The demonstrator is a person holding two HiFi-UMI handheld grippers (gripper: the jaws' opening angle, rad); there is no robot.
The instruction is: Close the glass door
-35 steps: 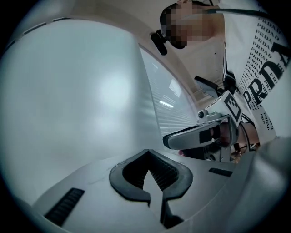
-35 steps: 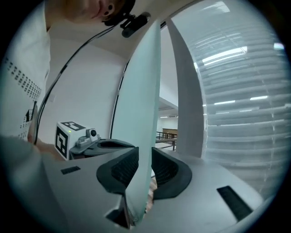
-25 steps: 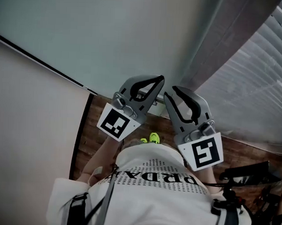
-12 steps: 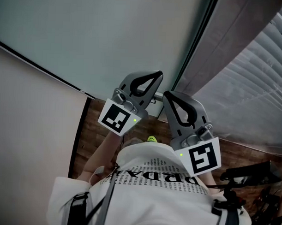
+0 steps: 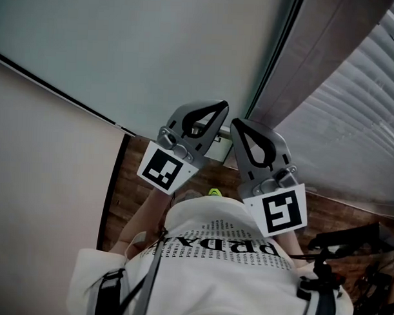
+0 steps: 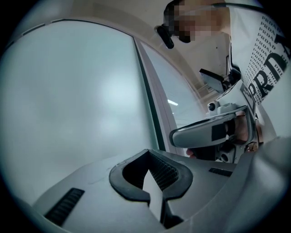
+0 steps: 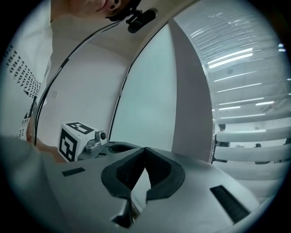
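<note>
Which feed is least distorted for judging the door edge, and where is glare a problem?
Head view: dim but barely bent, the glass door edge a crisp dark line. Left gripper view: strong fisheye, black corners, a glare patch on the glass. Right gripper view: same fisheye, light streaks across the blinds.

We see a plain pale wall (image 5: 41, 180) at left; brown wooden floor (image 5: 126, 183) beneath; a grey column (image 5: 329, 55) beside slatted blinds (image 5: 359, 120); bright light streaks (image 7: 229, 55) cross the slats.

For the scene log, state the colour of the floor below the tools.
The floor is brown wood planking; the head view shows it best.
</note>
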